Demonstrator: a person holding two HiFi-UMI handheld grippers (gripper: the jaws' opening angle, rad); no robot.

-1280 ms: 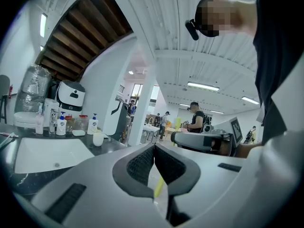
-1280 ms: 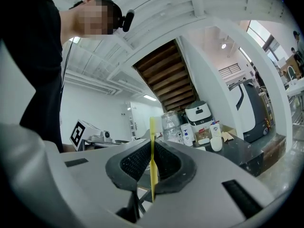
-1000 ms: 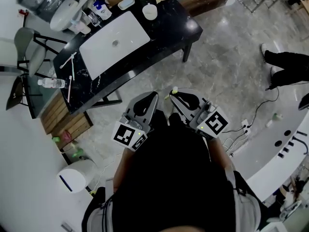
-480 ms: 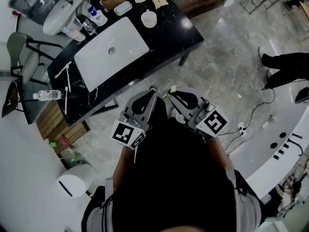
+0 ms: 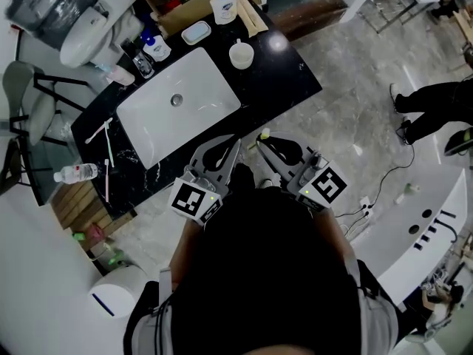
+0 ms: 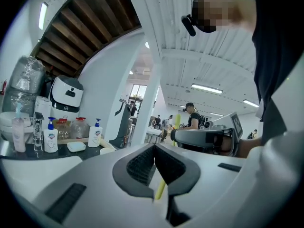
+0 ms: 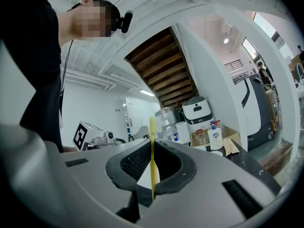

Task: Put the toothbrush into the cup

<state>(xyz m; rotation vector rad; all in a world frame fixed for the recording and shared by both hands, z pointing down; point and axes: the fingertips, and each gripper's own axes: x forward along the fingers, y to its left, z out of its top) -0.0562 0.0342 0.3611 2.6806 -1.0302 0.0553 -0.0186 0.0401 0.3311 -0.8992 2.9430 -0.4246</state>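
Note:
My right gripper (image 5: 260, 140) is shut on a yellow toothbrush (image 7: 152, 127), which stands upright between its pads; its head (image 5: 264, 134) pokes out past the jaw tips. My left gripper (image 5: 235, 143) sits beside it, jaws pressed together (image 6: 154, 148); a short yellow sliver shows in the gap below its pads, and I cannot tell what it is. Both grippers hover over the floor just short of the black counter (image 5: 288, 72). The white cup (image 5: 241, 54) stands on that counter, right of the white sink (image 5: 199, 87).
Soap bottles (image 5: 222, 6) and a soap dish (image 5: 196, 31) line the counter's far edge. Two more toothbrushes (image 5: 100, 130) and a water bottle (image 5: 74, 174) lie at its left end. A person's legs (image 5: 436, 109) are at the right, by a white curved counter (image 5: 436, 220).
The counter with the sink and cup has come nearer to me and shifted right in the head view. Both grippers stay shut, side by side.

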